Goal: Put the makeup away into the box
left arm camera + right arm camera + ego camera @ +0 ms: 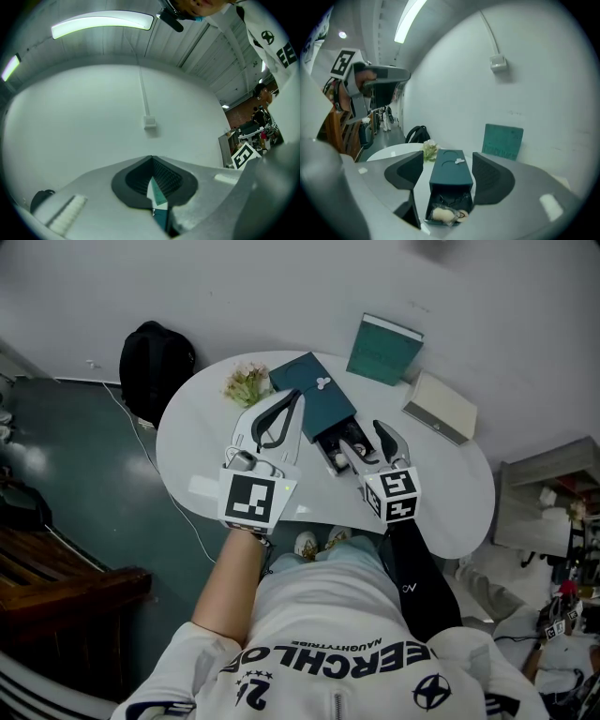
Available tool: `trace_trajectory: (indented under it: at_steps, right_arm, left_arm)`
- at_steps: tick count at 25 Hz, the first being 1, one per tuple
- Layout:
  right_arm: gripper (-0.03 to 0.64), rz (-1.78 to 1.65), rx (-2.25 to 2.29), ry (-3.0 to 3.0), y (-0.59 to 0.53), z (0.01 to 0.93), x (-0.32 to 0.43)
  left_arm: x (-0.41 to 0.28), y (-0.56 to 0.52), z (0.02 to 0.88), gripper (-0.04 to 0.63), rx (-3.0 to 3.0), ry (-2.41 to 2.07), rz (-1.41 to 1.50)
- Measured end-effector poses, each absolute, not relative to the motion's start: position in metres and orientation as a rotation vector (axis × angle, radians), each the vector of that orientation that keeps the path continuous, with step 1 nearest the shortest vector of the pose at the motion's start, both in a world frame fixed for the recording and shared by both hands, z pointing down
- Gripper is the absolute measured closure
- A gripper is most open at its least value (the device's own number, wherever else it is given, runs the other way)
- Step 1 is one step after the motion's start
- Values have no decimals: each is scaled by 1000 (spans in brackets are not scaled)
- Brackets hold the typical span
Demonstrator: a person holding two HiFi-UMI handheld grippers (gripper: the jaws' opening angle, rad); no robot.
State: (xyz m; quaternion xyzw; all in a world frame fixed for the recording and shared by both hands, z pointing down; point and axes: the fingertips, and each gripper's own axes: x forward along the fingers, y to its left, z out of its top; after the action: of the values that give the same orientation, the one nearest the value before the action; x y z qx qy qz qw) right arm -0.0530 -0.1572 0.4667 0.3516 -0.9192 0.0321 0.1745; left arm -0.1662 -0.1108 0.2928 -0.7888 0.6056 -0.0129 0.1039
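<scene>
Left tool (pixel 151 161) clenched on a thin teal sheet (pixel 158 194), white along its edge, which we read as a flap or wall of the box (pixel 447 176). We judge this grip to steady the box and keep its mouth clear while the other hand loads it. Right tool (pixel 447 154) released, jaws wide and bare, held a little above and before the open end. That end faces the person, so items can be slid in from the near side. The makeup (pixel 443 214) lies inside the open end: a pale puff in a clear wrapper with a small round piece just beside it, over darker items we cannot identify. The box lies flat on the white bench (pixel 450 502), its long axis running away from the person. Beyond it, a sprig of flowers (pixel 246 382) sits near its far corner. A teal card (pixel 384 348) leans on the wall and a cream case (pixel 441 407) lies near it, both apart from the box. A black backpack (pixel 155 362) stands off the bench to the left. Only the right gripper view shows the contents of the box. Only the left gripper view shows the pinched sheet, and otherwise it gives just wall and ceiling light. Only the head view shows both tools flanking the box and the layout of the bench.
</scene>
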Motion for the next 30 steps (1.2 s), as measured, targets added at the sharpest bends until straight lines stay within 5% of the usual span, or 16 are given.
trace_trajectory:
  at_steps: [9, 19, 20, 22, 30]
  right_arm:
    - [270, -104, 1067, -2767, -152, 375, -60]
    - [277, -114, 1091, -2753, -157, 372, -51]
    - [304, -124, 1109, -2741, -158, 372, -47]
    - [584, -140, 1150, -2718, -161, 371, -39]
    - [586, -145, 1180, -2715, -165, 368, -23]
  left_arm:
    - [-175, -120, 299, 595, -2335, 1826, -99]
    - [-167, -127, 301, 595, -2352, 1806, -130]
    - [-165, -128, 302, 595, -2358, 1800, -133]
    - [-160, -131, 304, 595, -2369, 1789, -137]
    - [-132, -140, 309, 566, -2481, 1693, -60]
